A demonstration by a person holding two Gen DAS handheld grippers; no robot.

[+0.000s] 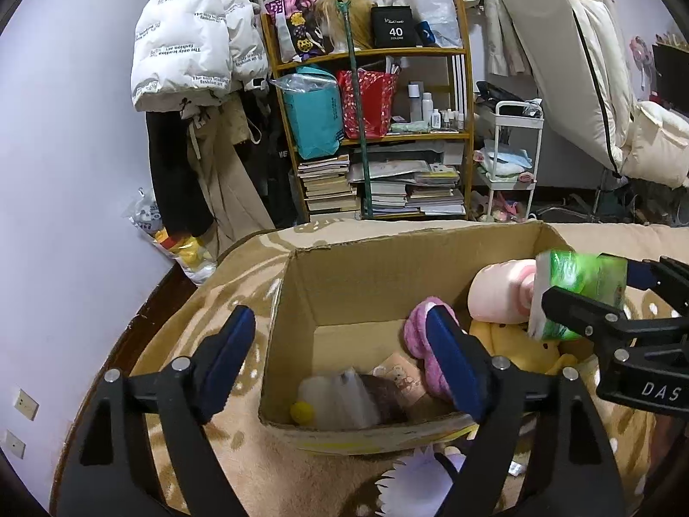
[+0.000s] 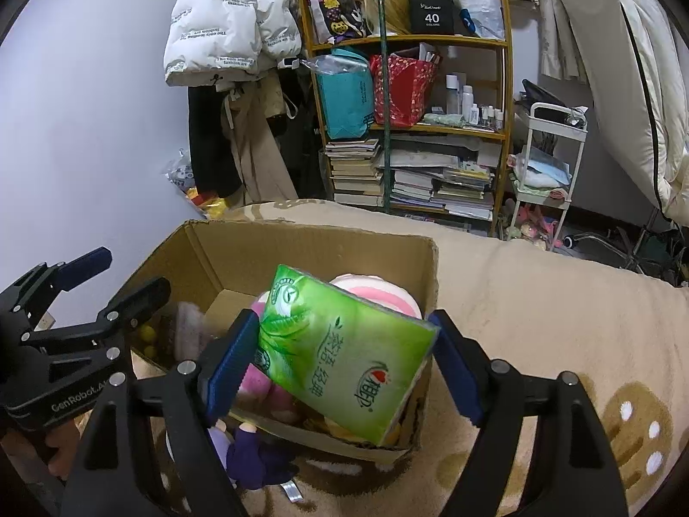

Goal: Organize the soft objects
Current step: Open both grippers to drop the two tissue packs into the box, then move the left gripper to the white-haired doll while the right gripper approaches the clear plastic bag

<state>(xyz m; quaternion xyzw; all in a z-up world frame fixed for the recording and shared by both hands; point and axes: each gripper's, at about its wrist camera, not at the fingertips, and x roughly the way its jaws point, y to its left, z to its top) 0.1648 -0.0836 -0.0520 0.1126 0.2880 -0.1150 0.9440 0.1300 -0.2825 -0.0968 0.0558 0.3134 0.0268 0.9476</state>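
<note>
Gripping green tissue pack (image 2: 344, 349) between right gripper (image 2: 344, 366) jaws, above cardboard box (image 2: 310, 250)

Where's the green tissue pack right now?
The green tissue pack is clamped in the right gripper, tilted above the right end of the cardboard box, just over the pink plush.
</note>
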